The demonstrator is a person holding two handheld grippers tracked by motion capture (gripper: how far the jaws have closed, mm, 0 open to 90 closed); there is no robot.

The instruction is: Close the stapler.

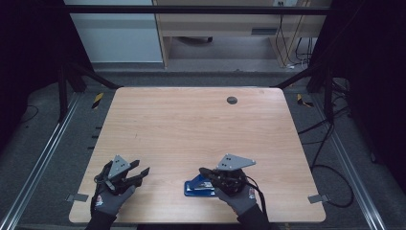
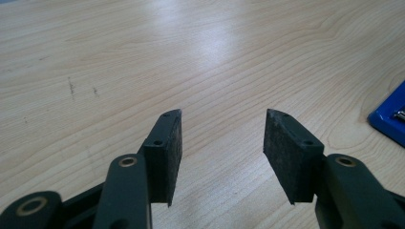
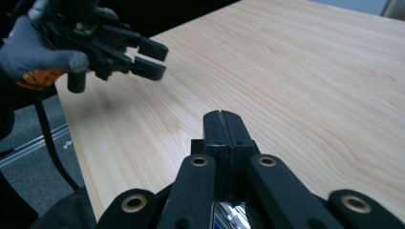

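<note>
— Where is the left tool (image 1: 141, 173)?
— Near the table's (image 1: 191, 124) front left corner, held in a gloved hand, its jaws spread apart over bare wood.
— And the right tool (image 1: 205, 171)?
— Near the front edge, right of the middle — its jaws pressed together with nothing between them, directly over a blue flat object (image 1: 197, 188).
— What is that object?
— Cannot tell; it lies flat on the table by the front edge.

Left tongs (image 1: 142, 173) held in gloved left hand (image 1: 111, 195), jaws spread apart. Right tongs (image 3: 224, 116) gripped by gloved right hand (image 1: 238, 195), jaws pressed together.
</note>
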